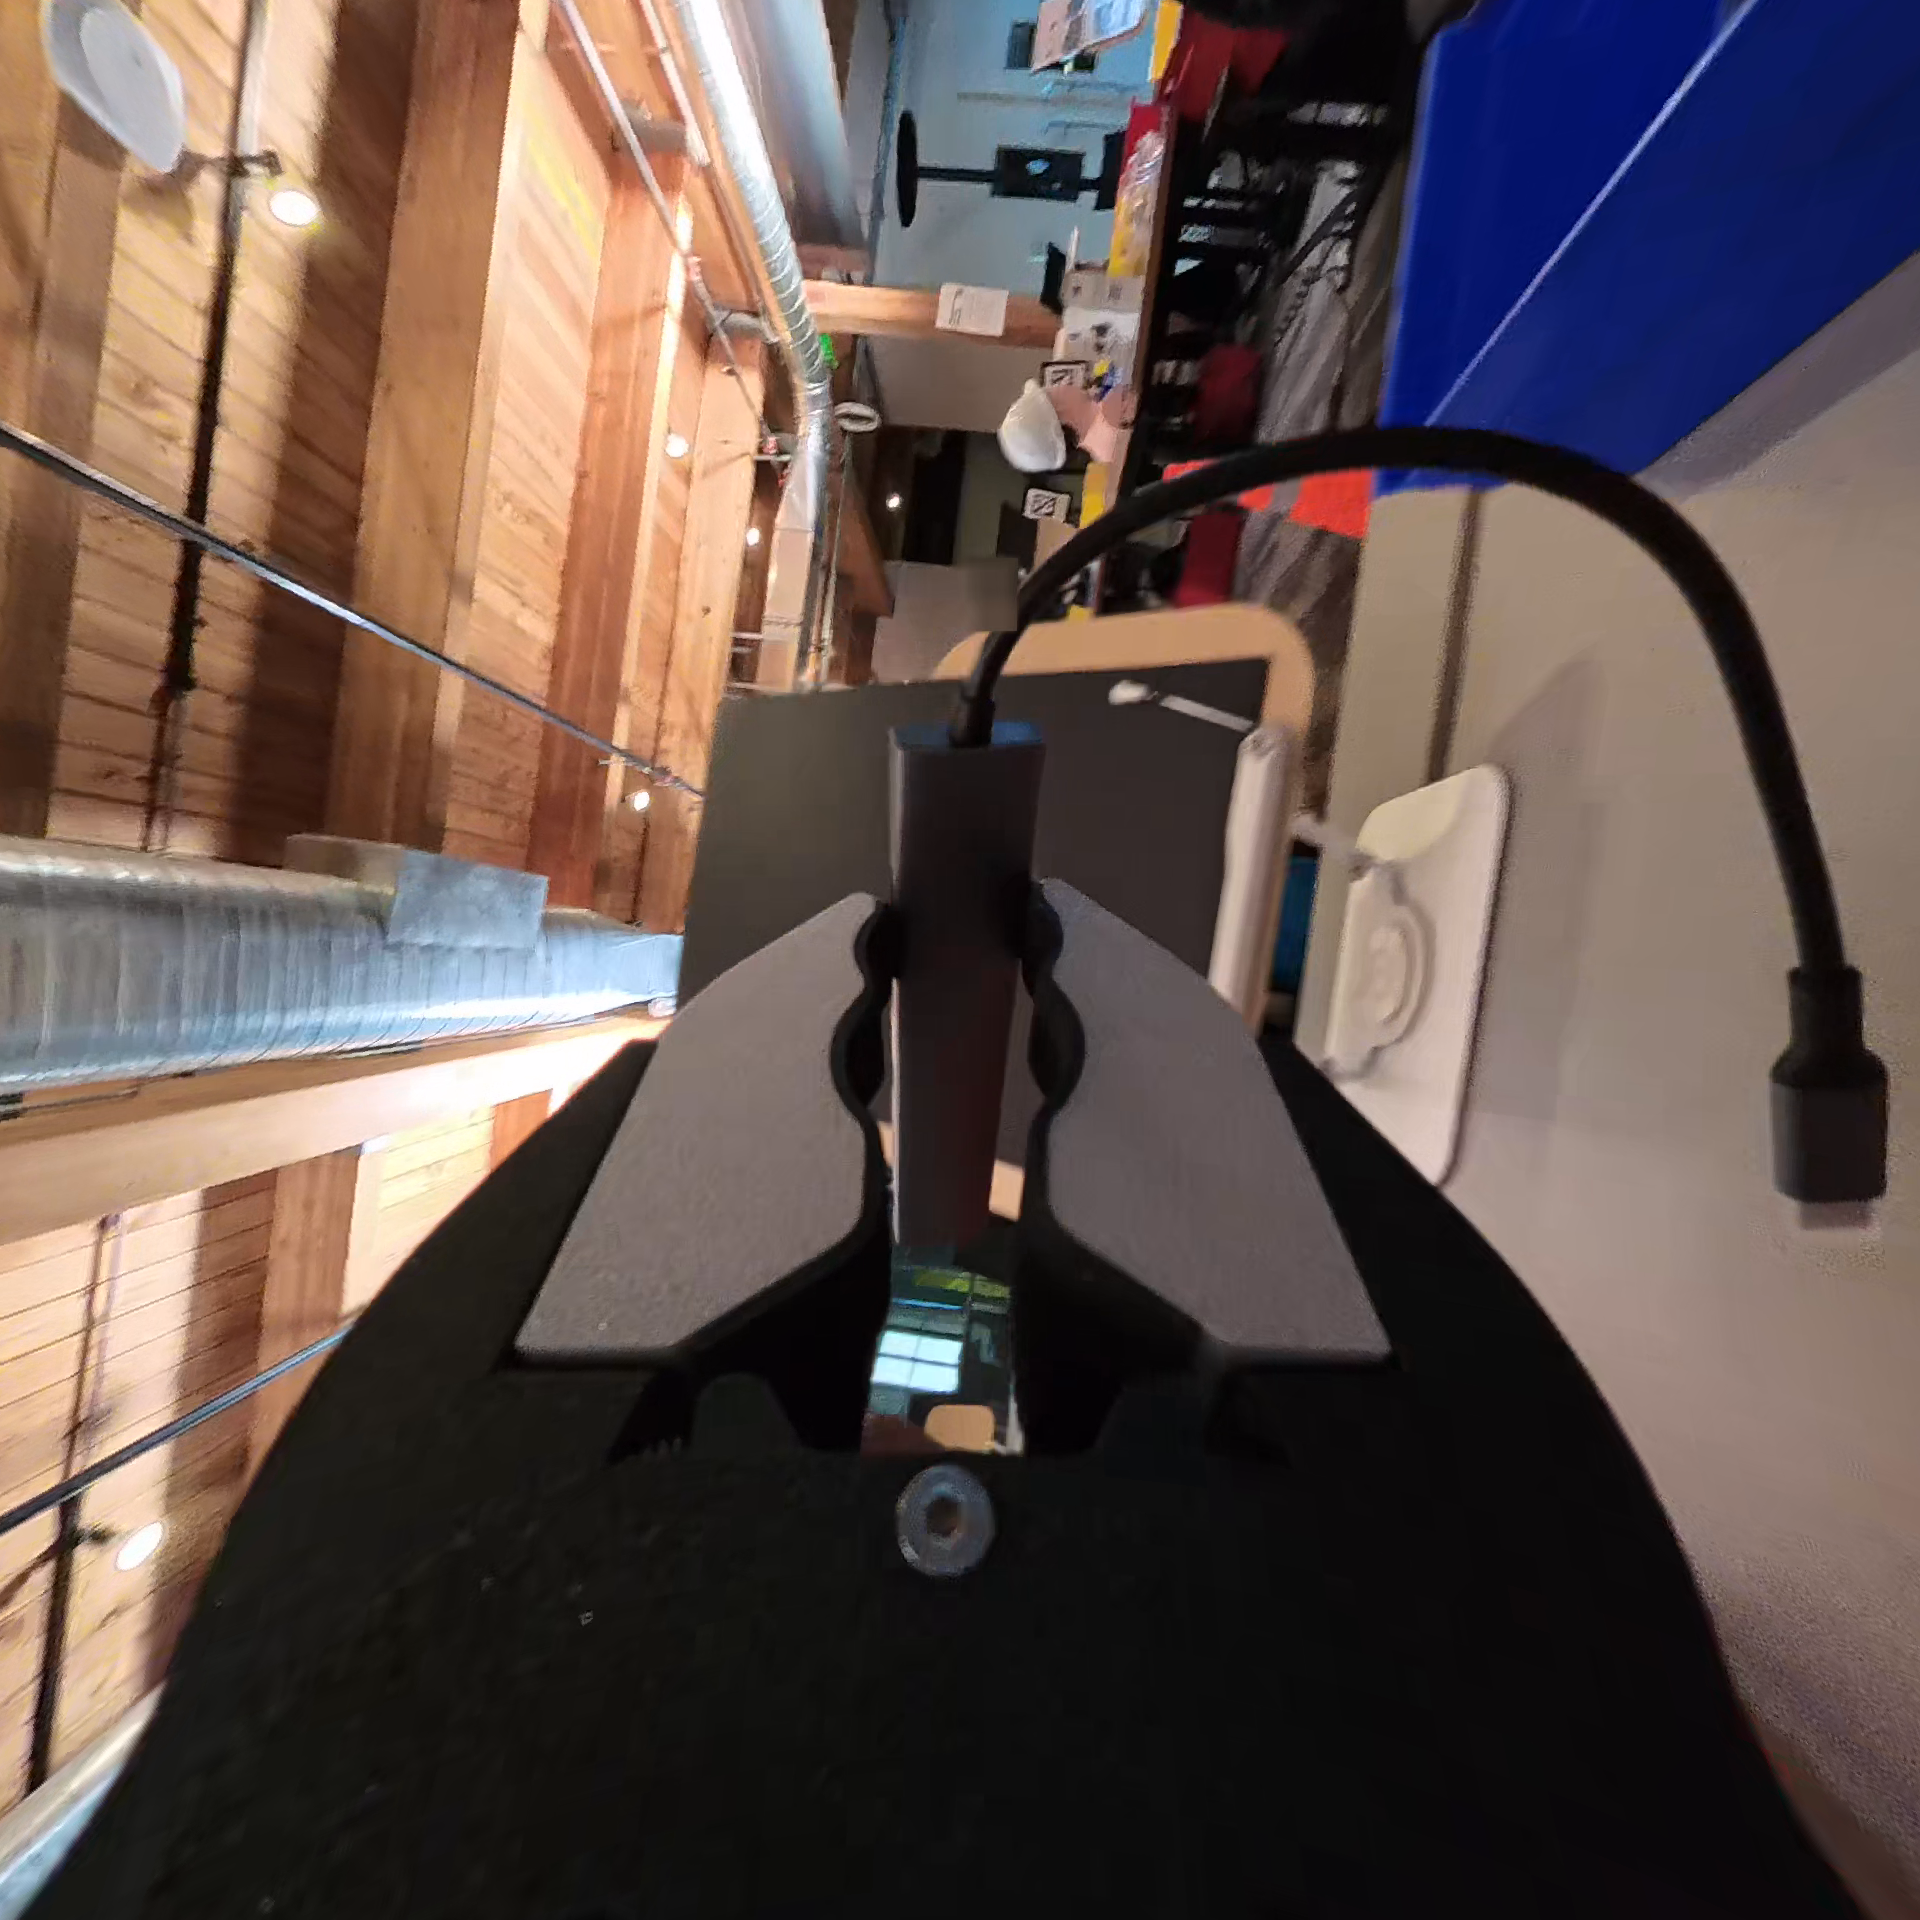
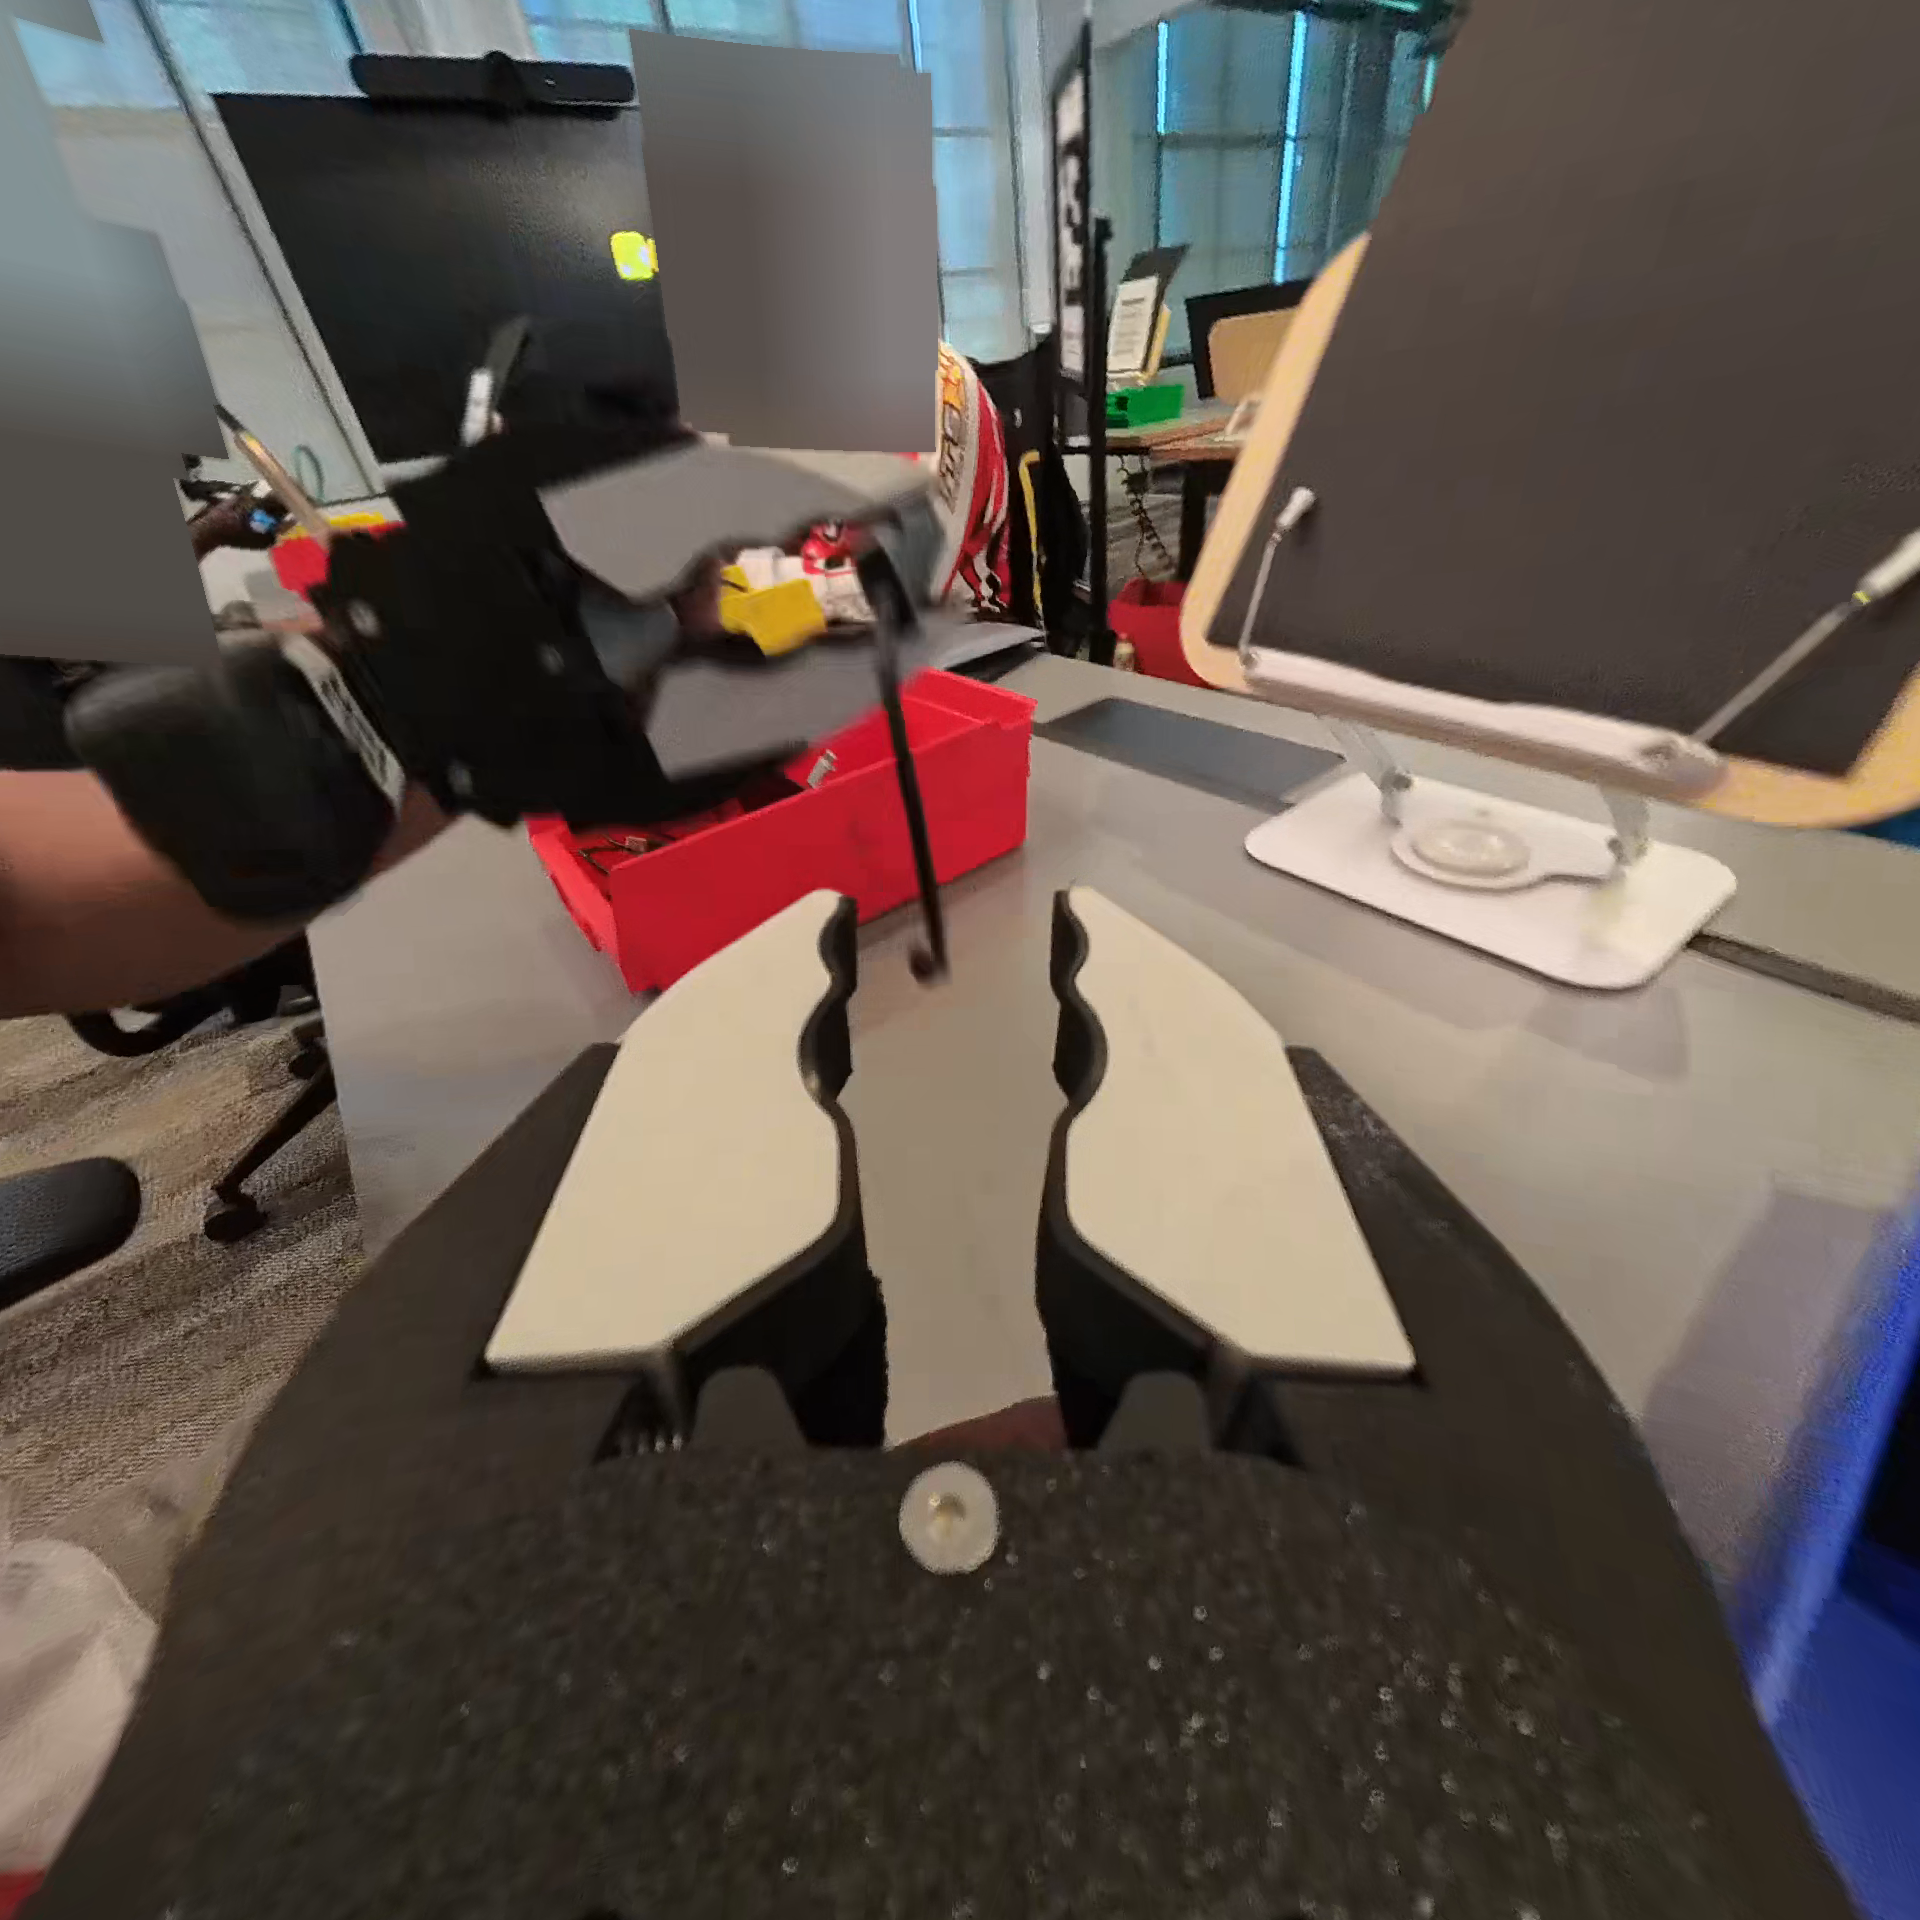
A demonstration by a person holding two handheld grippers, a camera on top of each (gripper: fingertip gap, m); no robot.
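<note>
Your left gripper point(image 1: 966, 935) was clamped on a dark slim bar-shaped device point(image 1: 961, 997), pinched low between the notched pads and turned on its side, so most of its length stuck out past the fingertips; that long overhang was the first risk, since any knock could have levered it round in the grip. A black cable point(image 1: 1538, 488) ran from its far end, arched over and hung free, its plug point(image 1: 1829, 1112) dangling near the grey table point(image 1: 1662, 1558); a swing could have caught it on something and tugged the device loose. Your right gripper point(image 2: 951, 956) held nothing, its jaws parted to a middling gap, low over the table with the hanging cable end point(image 2: 925, 966) just beyond its tips, blurred, so contact could not be judged. Closing there on a swaying cord might have missed it. Farther off sat the red bin point(image 2: 831, 831), and to the right the tilted panel on its white stand point(image 2: 1496, 894), near enough for the cable to snag.
</note>
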